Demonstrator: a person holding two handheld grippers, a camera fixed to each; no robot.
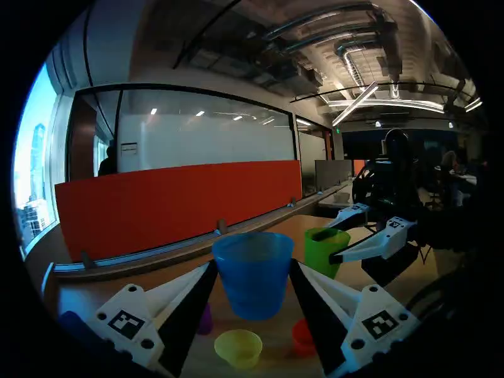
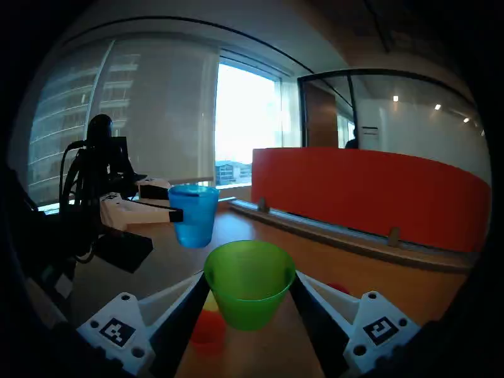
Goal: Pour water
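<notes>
Below the left tool's (image 1: 252, 266) blue cup (image 1: 252, 280) sits a purple cup (image 1: 205, 320).

The right gripper (image 2: 250, 277) clamps an upright green cup (image 2: 250, 296) between both fingers, above a wooden table (image 2: 353, 264). Farther off to the left, the left gripper (image 2: 175, 201) grips a blue cup (image 2: 195, 220) - also upright, held clear of the tabletop. Below the green cup sit a small red cup (image 2: 209, 327) and a yellow one (image 2: 210, 303). An orange partition (image 2: 378, 189) runs behind.
</notes>
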